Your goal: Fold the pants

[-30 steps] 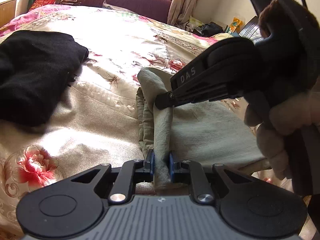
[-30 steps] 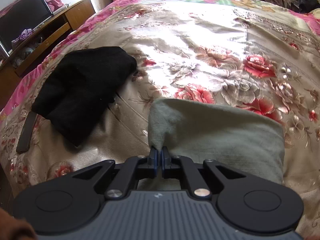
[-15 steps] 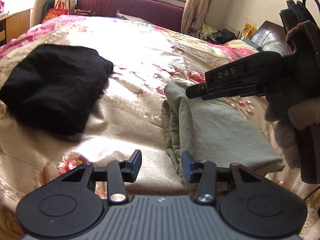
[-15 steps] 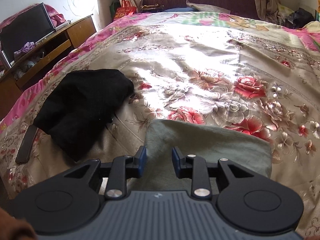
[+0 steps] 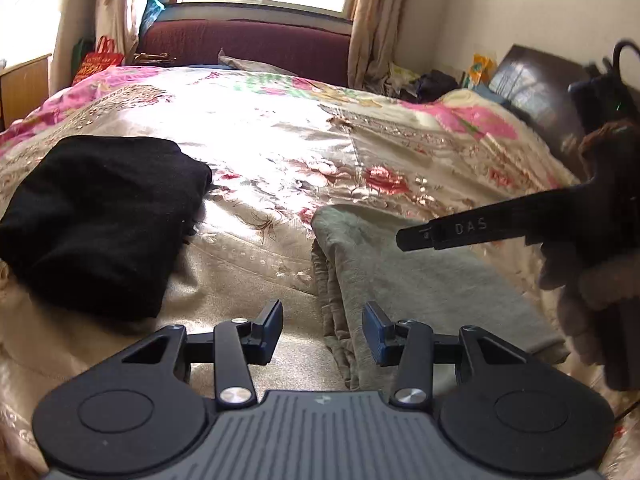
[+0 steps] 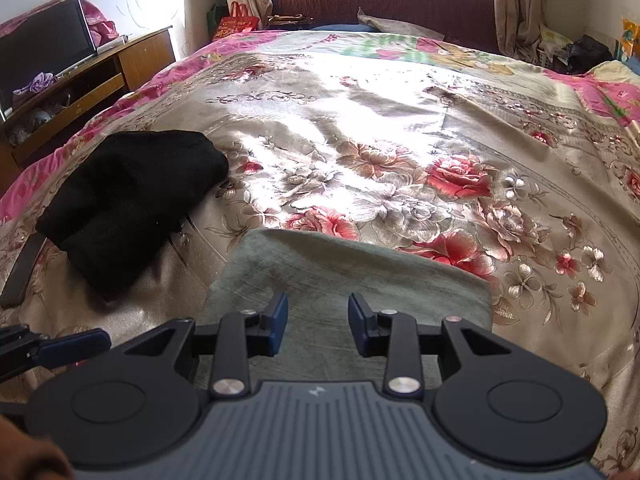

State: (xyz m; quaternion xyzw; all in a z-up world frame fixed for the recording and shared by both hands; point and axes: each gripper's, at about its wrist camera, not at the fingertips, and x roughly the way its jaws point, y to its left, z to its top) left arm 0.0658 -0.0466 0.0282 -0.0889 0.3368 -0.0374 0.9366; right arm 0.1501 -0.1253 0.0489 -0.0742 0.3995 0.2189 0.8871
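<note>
The grey-green pants (image 5: 420, 280) lie folded into a flat rectangle on the floral bedspread (image 5: 280, 148), with stacked layer edges along the left side. My left gripper (image 5: 322, 332) is open and empty, raised above the pants' near left edge. My right gripper (image 6: 317, 328) is open and empty, held above the pants (image 6: 344, 276). The right gripper also shows in the left wrist view (image 5: 416, 238), hovering over the pants from the right. The left gripper's fingertip (image 6: 76, 346) shows at the lower left of the right wrist view.
A folded black garment (image 5: 100, 220) lies on the bed to the left of the pants, also in the right wrist view (image 6: 132, 200). A dark flat object (image 6: 20, 276) lies at the bed's left edge. A wooden TV stand (image 6: 80, 80) stands left; a maroon sofa (image 6: 384, 4) at the far end.
Both grippers let go of the pants, opened, and lifted up and back. The pants now lie flat and folded on the bed.
</note>
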